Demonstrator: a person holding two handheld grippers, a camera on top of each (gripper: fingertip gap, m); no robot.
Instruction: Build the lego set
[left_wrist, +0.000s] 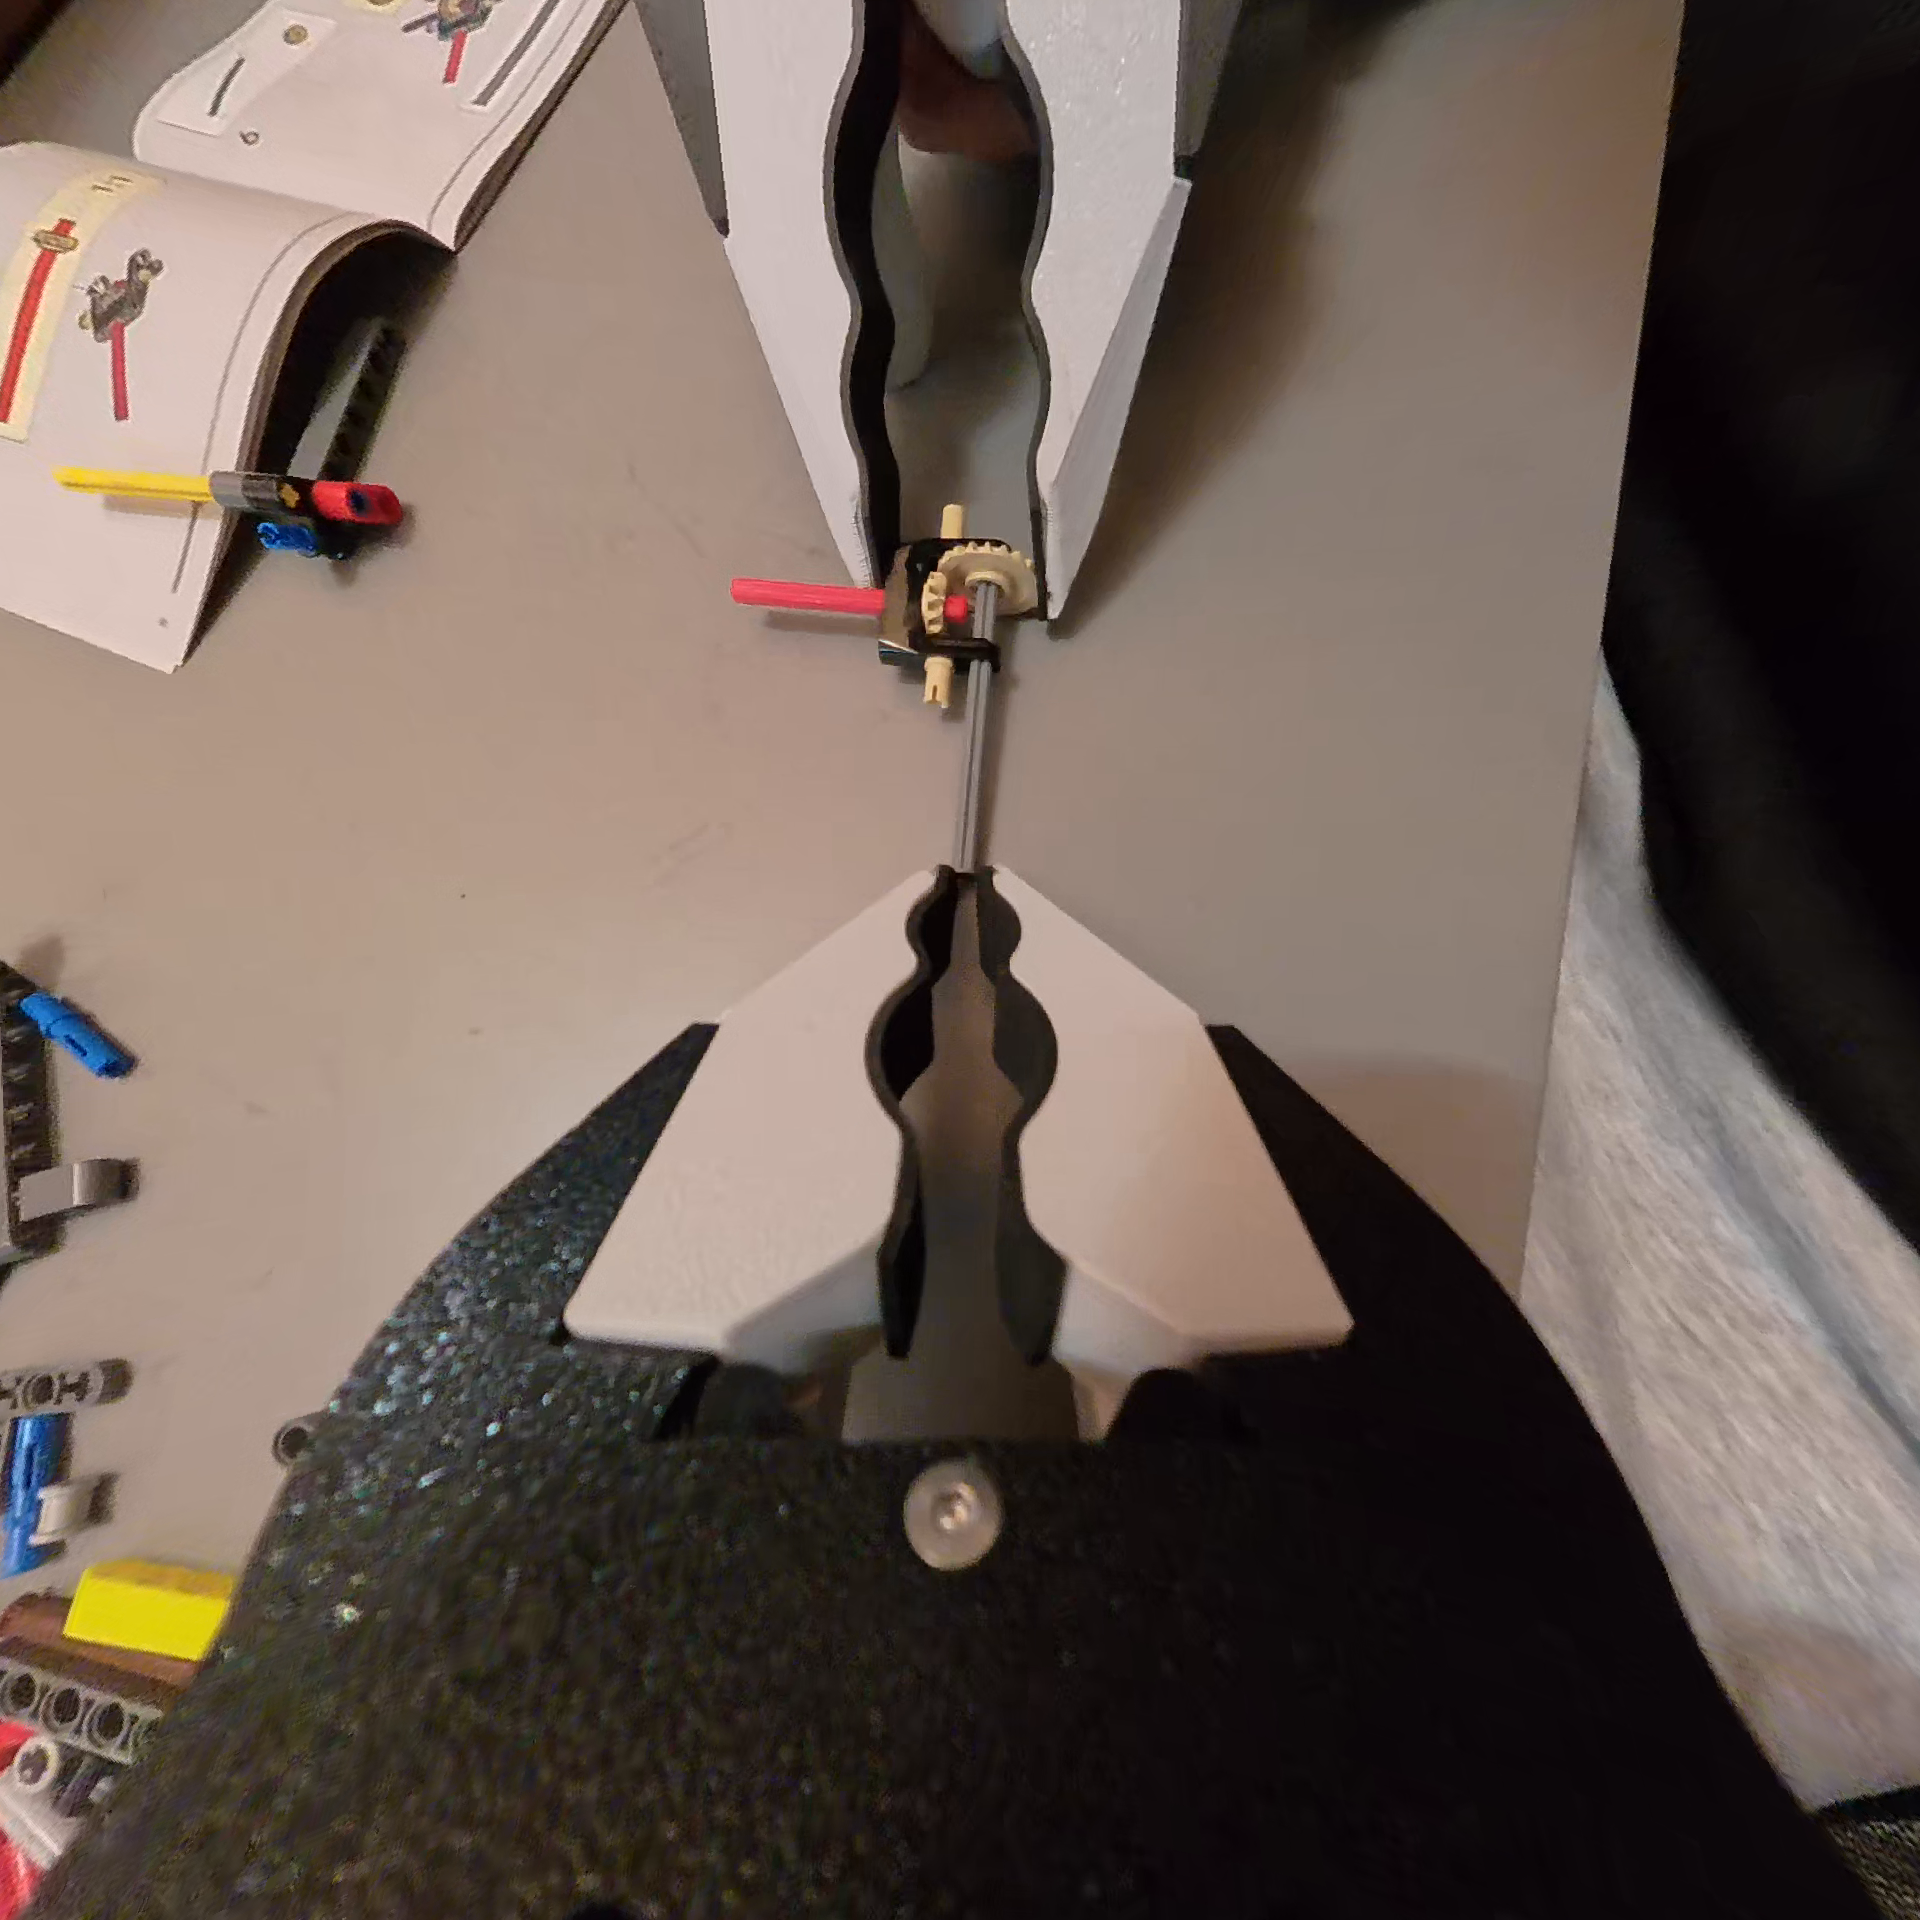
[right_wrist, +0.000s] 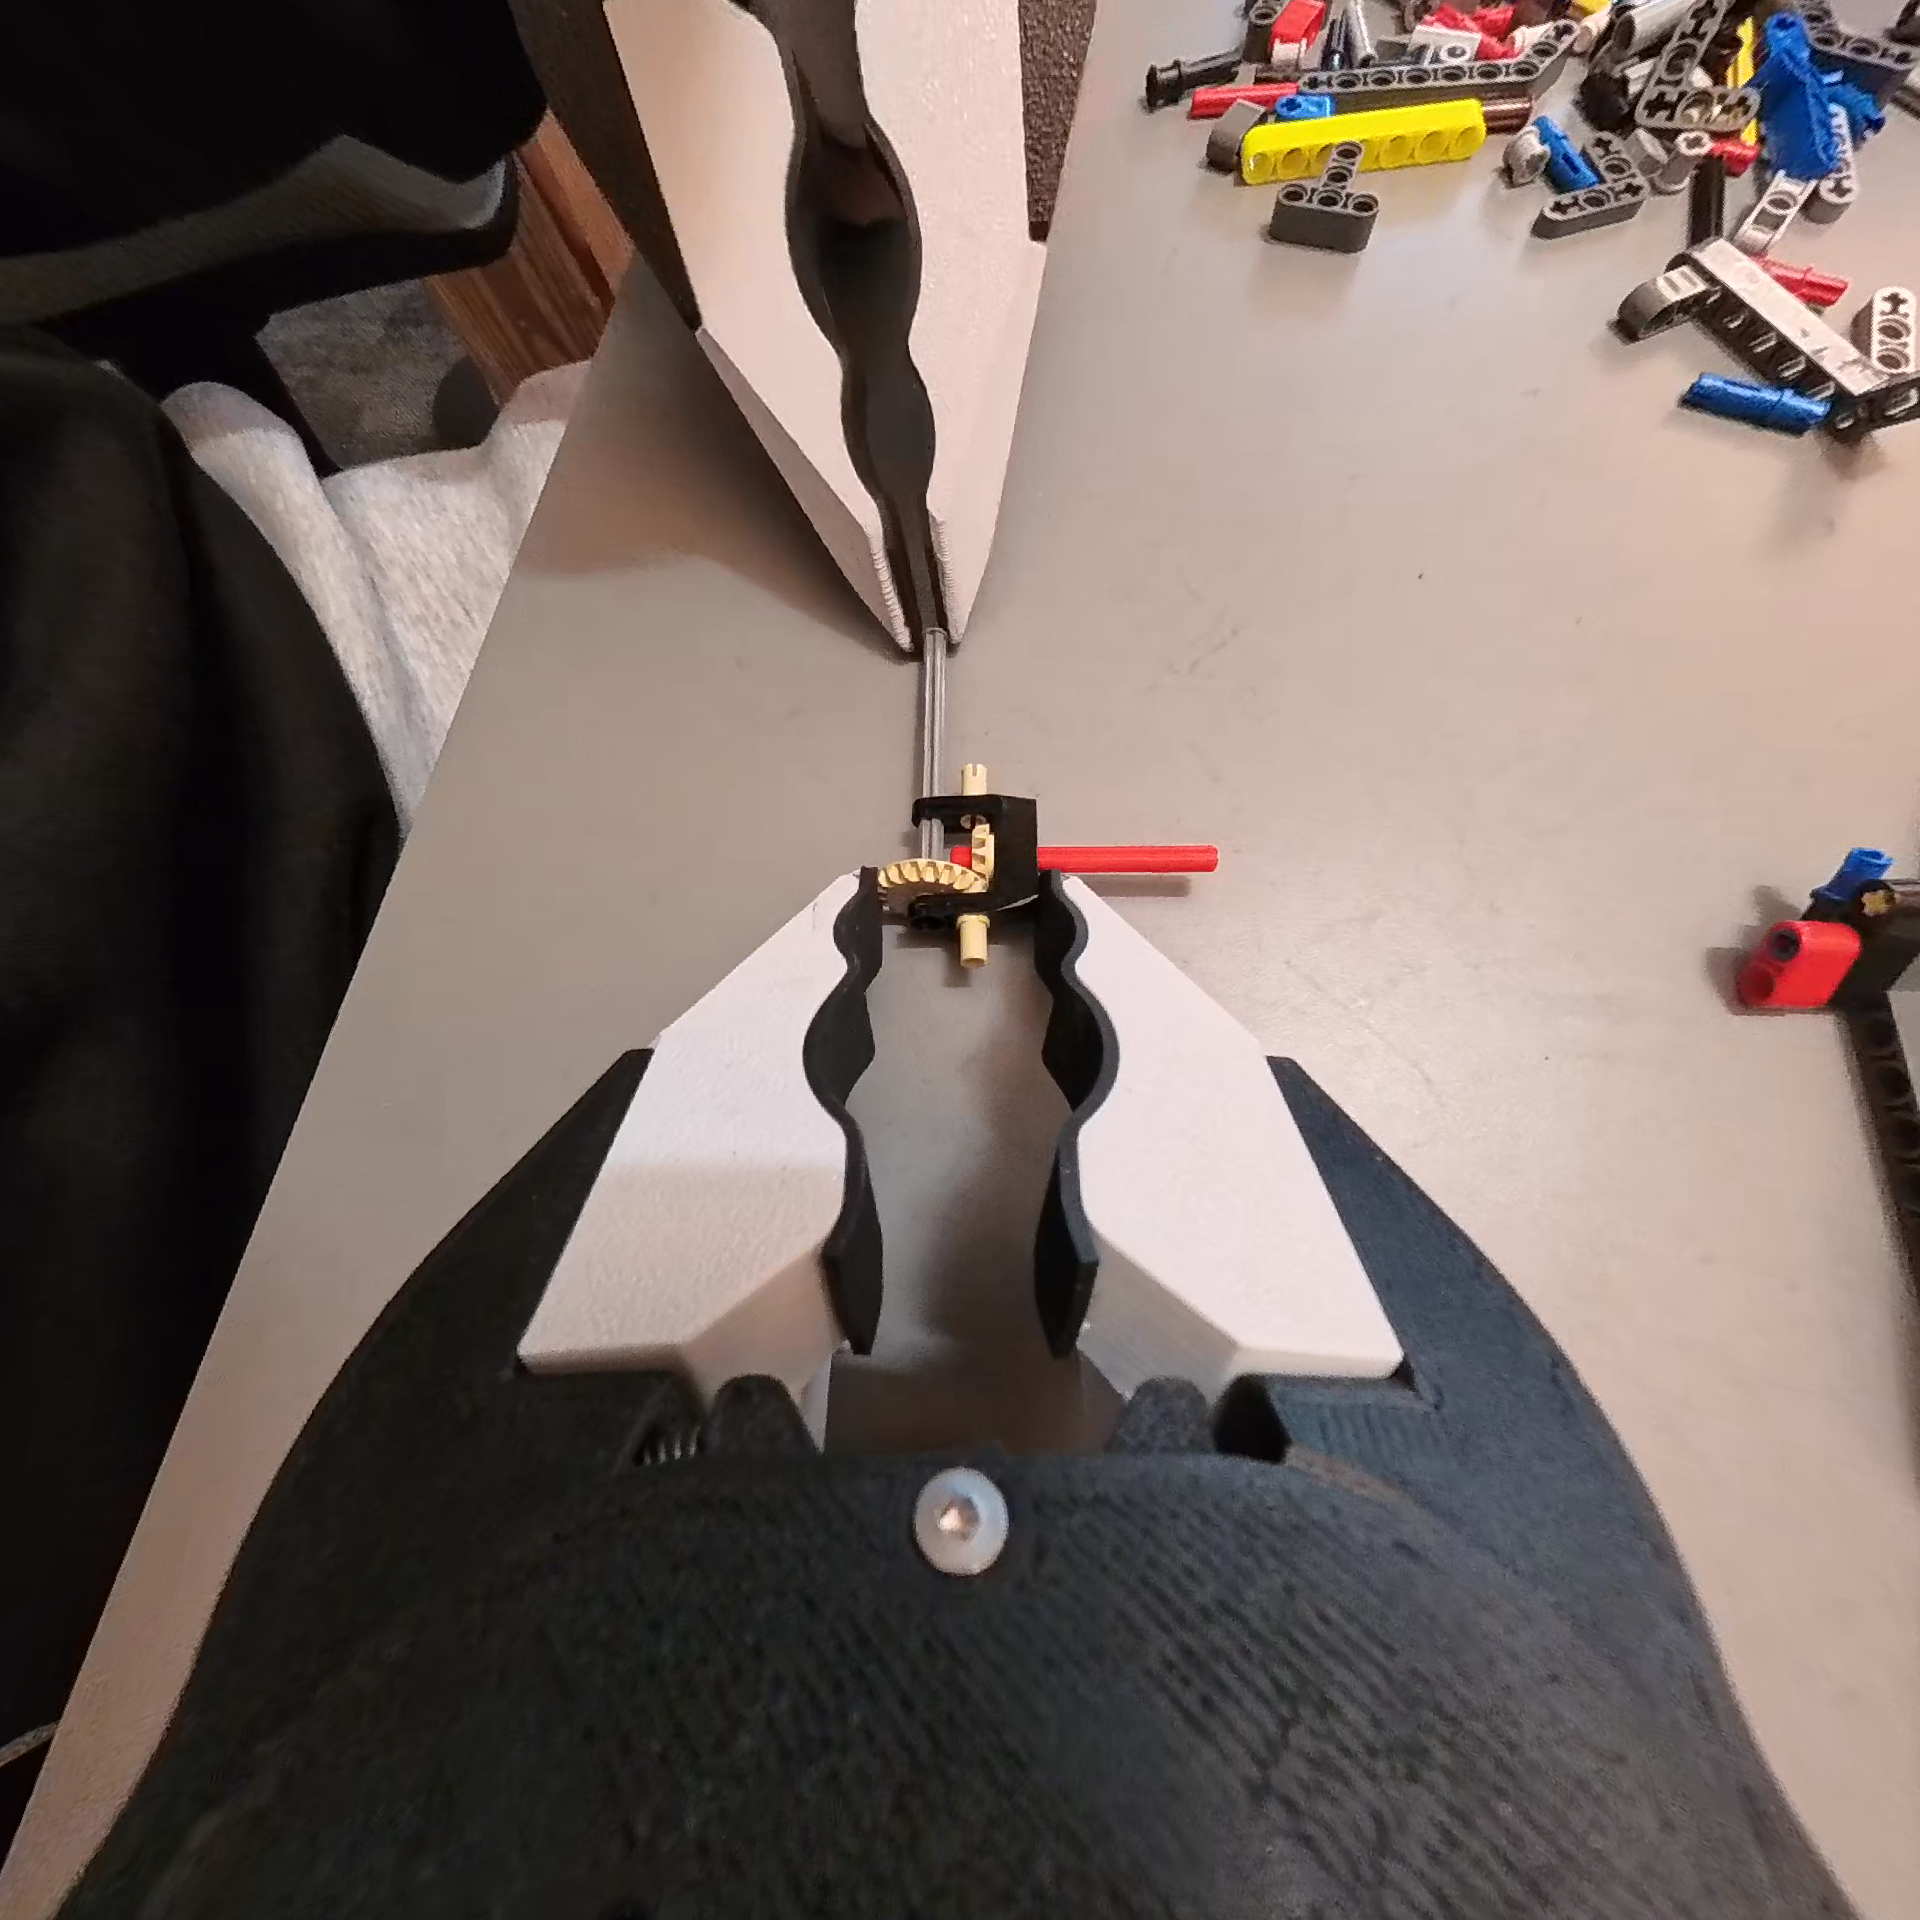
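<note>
Left gripper (left_wrist: 966, 873) jaws clamped on thin grey axle (left_wrist: 977, 758); right gripper (right_wrist: 961, 894) jaws clamped on small gear assy (right_wrist: 971, 862) above desk (right_wrist: 1351, 623). Light, stiff, likely fiddly; hold frame, not gears.

grey axle (left_wrist: 977, 764), tan gears (right_wrist: 930, 881), black frame (right_wrist: 1003, 821), red axle (right_wrist: 1127, 858), yellow beam (right_wrist: 1361, 140)
</note>
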